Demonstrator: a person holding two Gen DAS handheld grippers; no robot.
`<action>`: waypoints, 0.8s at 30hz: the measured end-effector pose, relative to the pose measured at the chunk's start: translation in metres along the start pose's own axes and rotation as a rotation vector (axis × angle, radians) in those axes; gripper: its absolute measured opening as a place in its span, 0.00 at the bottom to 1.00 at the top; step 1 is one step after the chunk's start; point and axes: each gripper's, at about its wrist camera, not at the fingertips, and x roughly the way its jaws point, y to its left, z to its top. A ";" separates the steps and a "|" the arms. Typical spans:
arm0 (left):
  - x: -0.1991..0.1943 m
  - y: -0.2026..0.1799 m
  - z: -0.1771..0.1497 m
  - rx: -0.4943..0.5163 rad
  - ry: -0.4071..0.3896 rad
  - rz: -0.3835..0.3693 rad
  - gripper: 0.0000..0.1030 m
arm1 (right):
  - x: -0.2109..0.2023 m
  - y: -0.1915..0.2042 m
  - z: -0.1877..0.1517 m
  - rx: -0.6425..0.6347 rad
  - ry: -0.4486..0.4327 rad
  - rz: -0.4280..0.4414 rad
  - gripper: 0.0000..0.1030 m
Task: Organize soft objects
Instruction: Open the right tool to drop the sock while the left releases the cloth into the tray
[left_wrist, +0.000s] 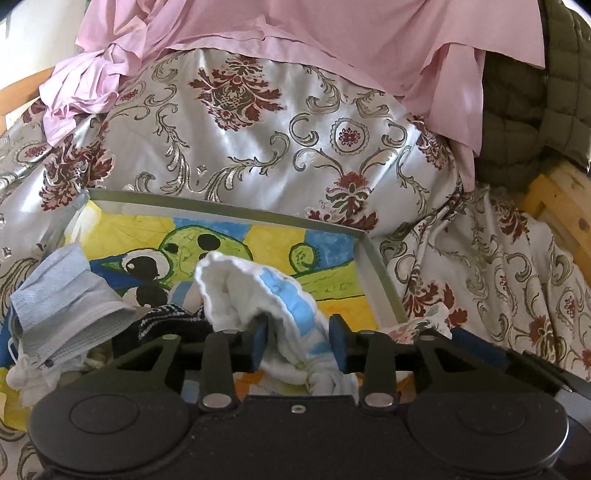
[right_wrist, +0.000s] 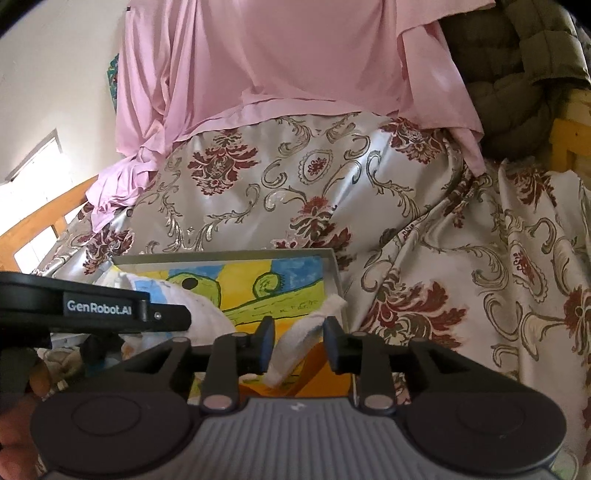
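A shallow grey box with a bright yellow, green and blue drawing on its floor lies on a floral bedspread. A white cloth with blue print sits bunched in the box and runs back between the fingers of my left gripper, which is open around it. In the right wrist view, my right gripper is open over the box's right part. A white cloth strip lies loosely between its pads, clear of the right pad. The left gripper's body shows at the left there.
Light blue face masks and a dark knitted piece lie at the box's left end. A silvery floral bedspread surrounds it, with a pink sheet behind, an olive quilted jacket at the right, and a wooden bed frame.
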 end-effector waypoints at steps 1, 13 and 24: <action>0.000 -0.001 -0.001 0.000 0.001 0.002 0.43 | -0.001 0.001 0.000 -0.004 -0.001 0.000 0.35; -0.014 0.002 -0.001 0.016 -0.003 0.007 0.67 | -0.014 0.005 -0.005 -0.047 -0.017 -0.011 0.58; -0.035 0.007 0.001 0.006 -0.024 0.001 0.83 | -0.031 -0.001 -0.003 -0.032 -0.038 -0.026 0.80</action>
